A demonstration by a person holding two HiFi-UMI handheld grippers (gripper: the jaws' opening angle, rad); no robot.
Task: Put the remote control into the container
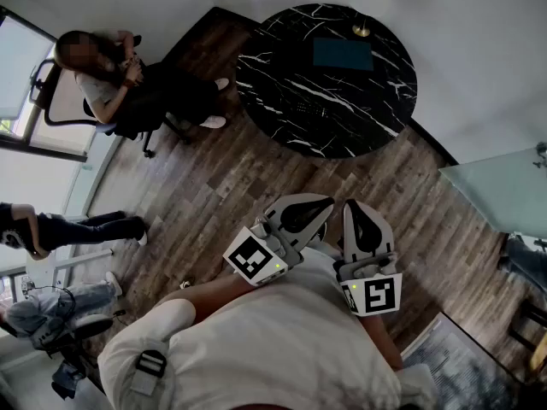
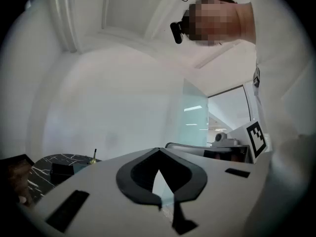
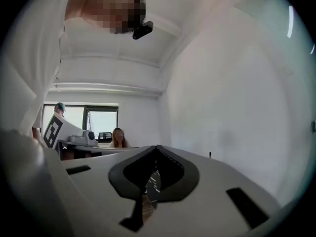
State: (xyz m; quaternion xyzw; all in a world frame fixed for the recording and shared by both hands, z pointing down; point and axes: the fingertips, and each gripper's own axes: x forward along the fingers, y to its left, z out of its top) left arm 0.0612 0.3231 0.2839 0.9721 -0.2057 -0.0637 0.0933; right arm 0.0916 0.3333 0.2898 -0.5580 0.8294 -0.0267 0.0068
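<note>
In the head view the person holds both tools close to the chest above a wooden floor point(image 1: 222, 195), the left gripper point(image 1: 320, 205) and right gripper point(image 1: 352, 212) side by side and pointing forward. Ahead of them stands a round black marble table point(image 1: 291, 101). On it lie a dark teal rectangular box point(image 1: 342, 54), which may be the container, and a small brass object point(image 1: 361, 31). The remote control cannot be picked out in any view. A seated person point(image 1: 128, 84) is at the upper left. In the left gripper view the jaws meet at their tips and grip nothing, with only the wall and a glass partition point(image 2: 195, 117) beyond. In the right gripper view the jaws are likewise closed on nothing, facing a white wall and a far window point(image 3: 101, 122).
</note>
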